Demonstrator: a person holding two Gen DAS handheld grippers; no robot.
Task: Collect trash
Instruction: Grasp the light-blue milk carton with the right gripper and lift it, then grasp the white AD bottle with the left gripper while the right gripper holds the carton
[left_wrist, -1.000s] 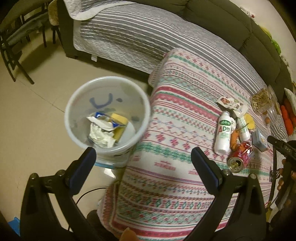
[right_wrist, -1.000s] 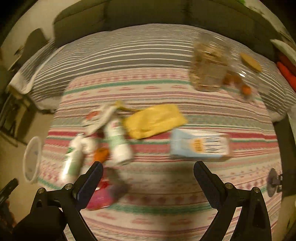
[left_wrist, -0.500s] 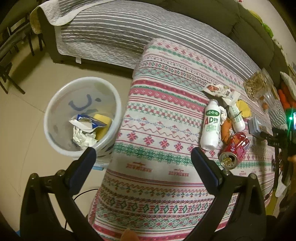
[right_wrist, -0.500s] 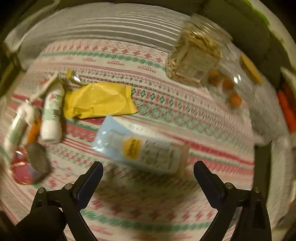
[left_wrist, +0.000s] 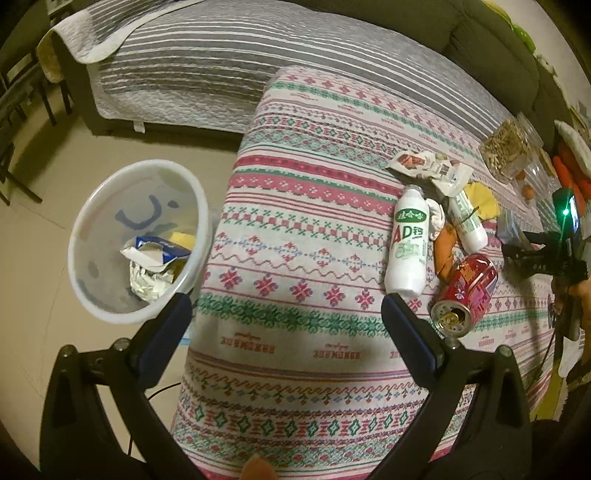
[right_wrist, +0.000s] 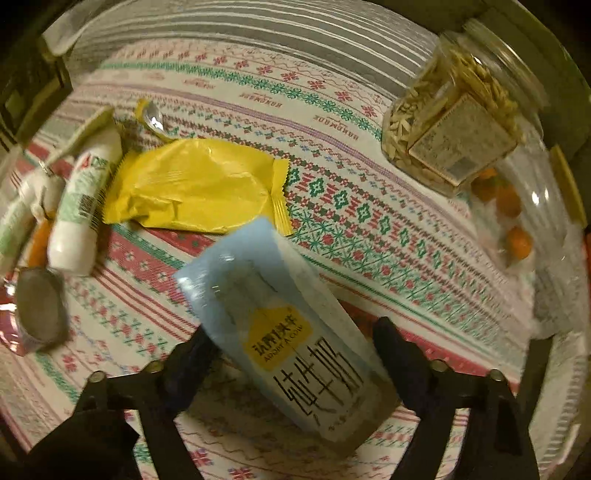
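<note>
right gripper (right_wrist: 291, 343): jaws just closing around the pale blue milk carton (right_wrist: 295, 332), contact unclear | carton: on patterned tablecloth (right_wrist: 369, 229), just beside yellow wrapper (right_wrist: 195, 184) | left gripper (left_wrist: 284, 314): spread wide, empty, beside white bin (left_wrist: 110, 295)

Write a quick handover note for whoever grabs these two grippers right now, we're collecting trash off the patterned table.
Left gripper: open, empty, above the table edge beside the white bin.
Right gripper: jaws have just been closing around the light blue milk carton, which lies between them; no firm grip visible yet.
Done: the bin already holds crumpled paper and a torn packet.
Left on the tablecloth: the carton, yellow wrapper, two white bottles, red can, small snack wrappers.
The seed jar looks like food, probably not trash.
</note>
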